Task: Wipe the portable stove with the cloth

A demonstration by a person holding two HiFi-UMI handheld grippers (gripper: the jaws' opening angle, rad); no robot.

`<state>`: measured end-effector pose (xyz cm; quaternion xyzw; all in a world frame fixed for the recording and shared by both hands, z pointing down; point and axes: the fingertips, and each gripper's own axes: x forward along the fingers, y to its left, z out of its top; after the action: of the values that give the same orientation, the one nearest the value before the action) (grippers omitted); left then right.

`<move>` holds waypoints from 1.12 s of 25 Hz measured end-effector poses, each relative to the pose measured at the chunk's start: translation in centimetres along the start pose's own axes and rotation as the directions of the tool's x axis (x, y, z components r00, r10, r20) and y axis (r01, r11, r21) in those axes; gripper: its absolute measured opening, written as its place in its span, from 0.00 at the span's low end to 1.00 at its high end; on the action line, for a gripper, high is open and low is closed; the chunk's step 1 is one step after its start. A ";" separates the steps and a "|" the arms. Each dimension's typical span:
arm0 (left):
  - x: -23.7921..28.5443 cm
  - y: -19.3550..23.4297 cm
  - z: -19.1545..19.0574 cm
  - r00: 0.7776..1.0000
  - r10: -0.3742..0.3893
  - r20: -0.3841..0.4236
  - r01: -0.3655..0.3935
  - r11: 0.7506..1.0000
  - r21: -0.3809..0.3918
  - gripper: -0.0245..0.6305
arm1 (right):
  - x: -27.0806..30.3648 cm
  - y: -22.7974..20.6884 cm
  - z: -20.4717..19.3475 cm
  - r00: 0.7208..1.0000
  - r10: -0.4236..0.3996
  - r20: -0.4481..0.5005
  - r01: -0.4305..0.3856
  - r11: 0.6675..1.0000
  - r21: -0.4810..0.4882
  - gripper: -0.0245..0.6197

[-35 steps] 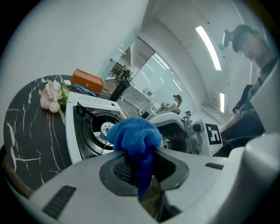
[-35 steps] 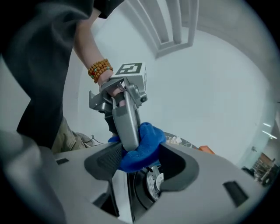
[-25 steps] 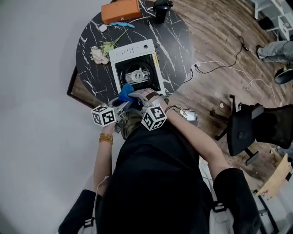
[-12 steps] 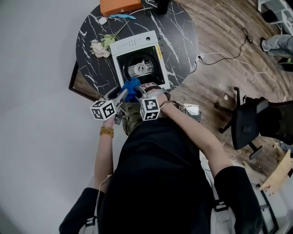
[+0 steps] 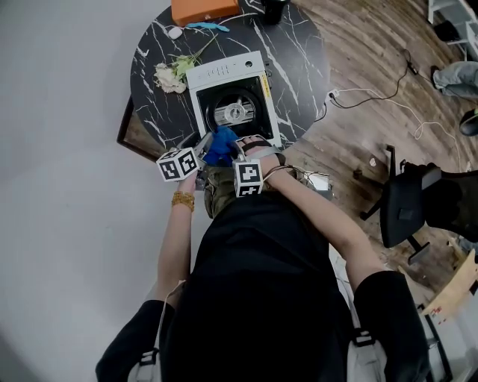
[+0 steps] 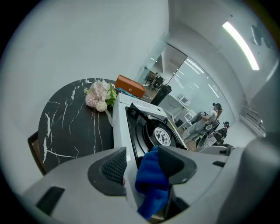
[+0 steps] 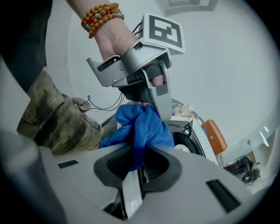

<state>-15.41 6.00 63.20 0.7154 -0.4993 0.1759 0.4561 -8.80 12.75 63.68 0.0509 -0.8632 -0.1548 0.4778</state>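
Observation:
The white portable stove [image 5: 233, 101] with a black burner well stands on the round black marble table [image 5: 299, 60]. A blue cloth [image 5: 221, 145] sits bunched at the stove's near edge, between both grippers. My right gripper [image 7: 136, 164] is shut on the cloth [image 7: 140, 127], which bulges up out of its jaws. My left gripper [image 6: 142, 159] stands open around the same cloth [image 6: 151, 179]; the cloth touches its right jaw and a gap shows at its left pad [image 6: 114, 166]. Its jaws have opened within the last second. In the head view the left gripper [image 5: 208, 143] is beside the right gripper [image 5: 237, 149].
Pale flowers [image 5: 170, 74] lie on the table left of the stove. An orange box [image 5: 202, 9] and a black object [image 5: 272, 9] stand at the far edge. A black chair [image 5: 407, 205] and cables [image 5: 373, 97] are on the wooden floor to the right.
Both grippers have sunk toward the stove's near edge with the cloth between them. The right jaws have closed on the cloth and the left jaws stand wider.

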 end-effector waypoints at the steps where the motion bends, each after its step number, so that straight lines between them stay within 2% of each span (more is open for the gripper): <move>1: 0.2 0.0 -0.3 1.000 0.006 -0.024 -0.005 1.000 0.031 0.38 | -0.2 -0.1 -0.5 1.000 0.004 -0.009 -0.004 1.000 0.022 0.12; 3: 0.5 -0.2 -0.7 0.998 0.022 -0.056 -0.016 0.994 0.108 0.38 | -0.4 -0.2 -1.4 1.000 0.016 -0.020 -0.015 0.998 0.061 0.12; 4: 0.7 -0.3 -0.7 0.998 0.025 -0.060 -0.018 0.992 0.124 0.38 | -0.2 -0.1 -2.0 0.999 0.023 -0.025 -0.021 0.997 0.077 0.12; 8: 1.2 -0.5 -0.4 0.998 0.027 -0.053 -0.023 0.997 0.072 0.38 | -0.5 0.1 -5.0 0.998 0.033 -0.060 -0.025 0.992 0.126 0.12; 11: 1.2 -0.2 -0.6 0.996 0.052 -0.067 -0.046 0.995 0.085 0.36 | -1.6 -0.3 -7.0 0.996 0.034 -0.084 -0.017 0.982 0.190 0.12; 15: 1.3 0.0 -0.3 0.996 0.062 -0.070 -0.056 0.995 0.080 0.32 | -3.1 -1.0 -9.8 0.991 0.054 -0.125 -0.012 0.949 0.316 0.12; 18: 1.4 -0.3 -0.1 0.996 0.049 -0.075 -0.042 0.995 0.092 0.32 | -3.5 -1.1 -10.7 0.988 0.070 -0.140 -0.018 0.940 0.342 0.12; 20: 0.8 -1.3 0.5 0.999 0.010 -0.042 -0.005 0.993 0.118 0.34 | -4.0 -1.5 -10.0 0.995 0.083 -0.062 -0.053 0.921 0.386 0.12; 22: -0.2 -4.0 1.8 0.994 -0.106 0.013 0.103 0.983 0.153 0.34 | -5.8 -2.5 -8.3 0.993 0.050 0.109 -0.093 0.898 0.431 0.12; 23: -0.9 -6.1 2.3 0.979 -0.201 0.023 0.195 0.966 0.169 0.34 | -7.2 -3.2 -7.2 0.978 0.013 0.209 -0.107 0.889 0.446 0.12; 24: -1.6 -8.3 2.5 0.951 -0.310 0.012 0.304 0.936 0.177 0.34 | -8.7 -4.0 -6.0 0.952 -0.027 0.305 -0.121 0.882 0.456 0.12; 25: -2.3 -10.5 2.4 0.908 -0.419 -0.016 0.415 0.893 0.171 0.34 | -10.1 -4.7 -4.8 0.916 -0.066 0.396 -0.135 0.878 0.459 0.12; 26: -2.9 -12.6 2.1 0.855 -0.515 -0.050 0.517 0.843 0.152 0.34 | -11.6 -5.5 -3.4 0.872 -0.099 0.480 -0.151 0.877 0.456 0.12; 28: -3.7 -15.8 2.0 0.750 -0.656 -0.082 0.661 0.745 0.089 0.34 | -13.7 -6.8 -1.1 0.787 -0.152 0.598 -0.176 0.874 0.453 0.12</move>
<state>-3.66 7.78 52.02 0.8658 -0.1935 0.0478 0.4590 -0.91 9.30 50.99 0.1099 -0.9818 0.0619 0.1419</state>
